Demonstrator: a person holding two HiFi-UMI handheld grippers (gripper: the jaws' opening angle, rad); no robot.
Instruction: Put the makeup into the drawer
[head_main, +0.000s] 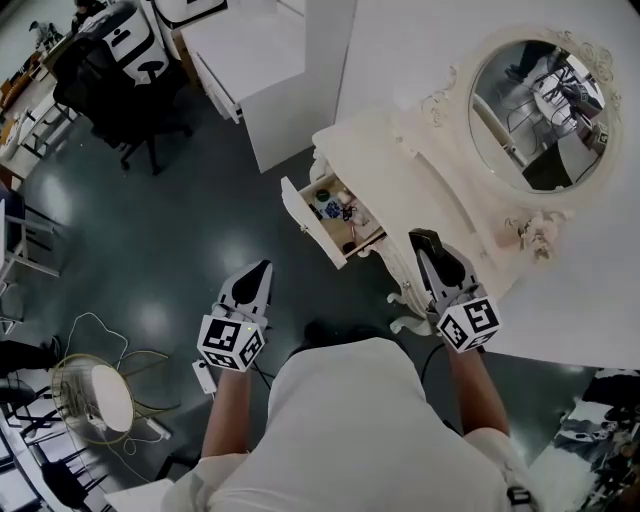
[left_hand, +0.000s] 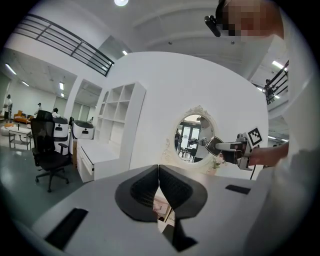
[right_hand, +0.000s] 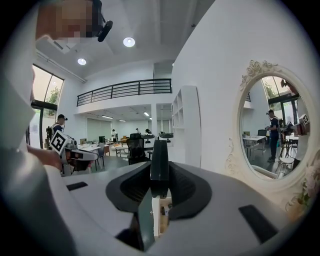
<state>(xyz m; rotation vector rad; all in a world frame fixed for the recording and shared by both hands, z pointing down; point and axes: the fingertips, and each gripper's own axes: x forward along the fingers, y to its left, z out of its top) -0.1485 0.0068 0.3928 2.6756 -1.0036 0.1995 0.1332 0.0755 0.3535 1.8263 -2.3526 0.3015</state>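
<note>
right claw (right_hand: 160, 184) clamped on slim black case (right_hand: 159, 156), oval mirror (right_hand: 272, 125) at right

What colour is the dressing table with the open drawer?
Cream-white; the dressing table shows best in the head view.

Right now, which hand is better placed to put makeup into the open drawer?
Right. The right gripper is shut on a flat dark makeup case, and the open drawer shows just ahead of its jaws. The left gripper is shut with nothing between its jaws.

One mirror (head_main: 540, 110), two tools (head_main: 262, 270) (head_main: 424, 240)
</note>
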